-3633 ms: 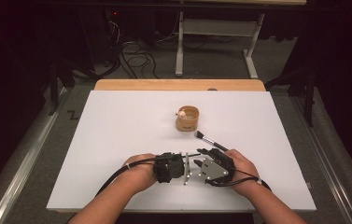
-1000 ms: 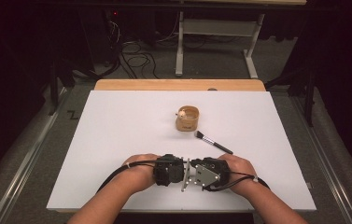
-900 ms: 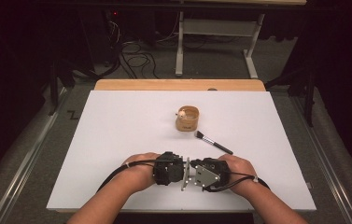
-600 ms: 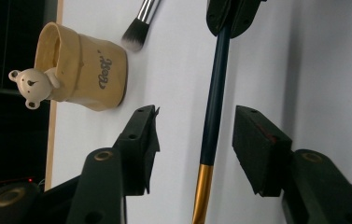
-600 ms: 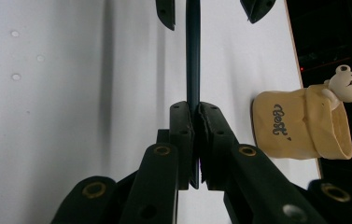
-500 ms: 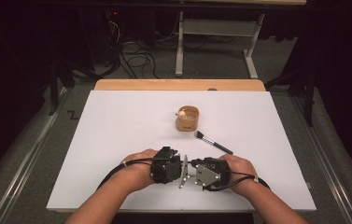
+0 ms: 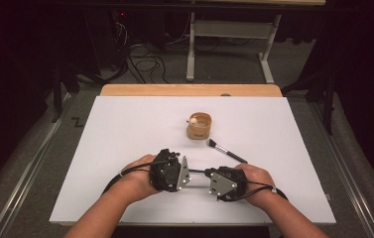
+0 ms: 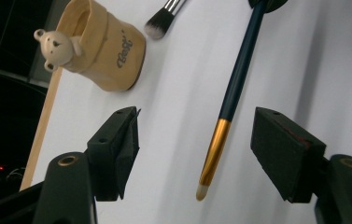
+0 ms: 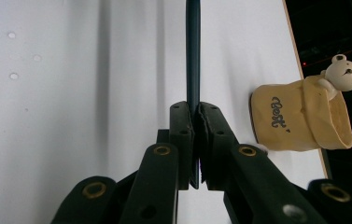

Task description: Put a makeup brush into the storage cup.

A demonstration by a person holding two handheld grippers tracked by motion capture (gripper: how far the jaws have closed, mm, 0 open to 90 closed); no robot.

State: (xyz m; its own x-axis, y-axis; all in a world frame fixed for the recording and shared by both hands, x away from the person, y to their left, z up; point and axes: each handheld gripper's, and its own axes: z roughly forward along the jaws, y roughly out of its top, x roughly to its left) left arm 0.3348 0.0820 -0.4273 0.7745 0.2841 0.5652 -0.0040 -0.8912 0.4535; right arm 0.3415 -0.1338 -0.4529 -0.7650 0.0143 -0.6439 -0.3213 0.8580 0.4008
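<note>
A thin dark blue brush (image 9: 193,46) with a gold ferrule and a small pale tip (image 8: 202,191) hangs level just above the white table (image 7: 125,129). My right gripper (image 9: 193,106) is shut on its handle. My left gripper (image 8: 196,119) faces it from the other end. Its jaws have just been opening and now stand apart on either side of the brush's tip end, with neither pad touching it. In the high view both hands sit near the table's front edge, the grippers pointing at each other.
A tan pouch-shaped holder with a small bear figure (image 7: 199,126) stands upright past the grippers near the table's middle. A black-handled makeup brush with a dark bristle head (image 7: 225,150) lies on the table just right of it. A wooden strip (image 7: 189,89) edges the far side.
My left gripper's jaws have opened off the thin brush's tip end, and that hand has drifted a little to the left. The right gripper keeps its hold and has not moved.
</note>
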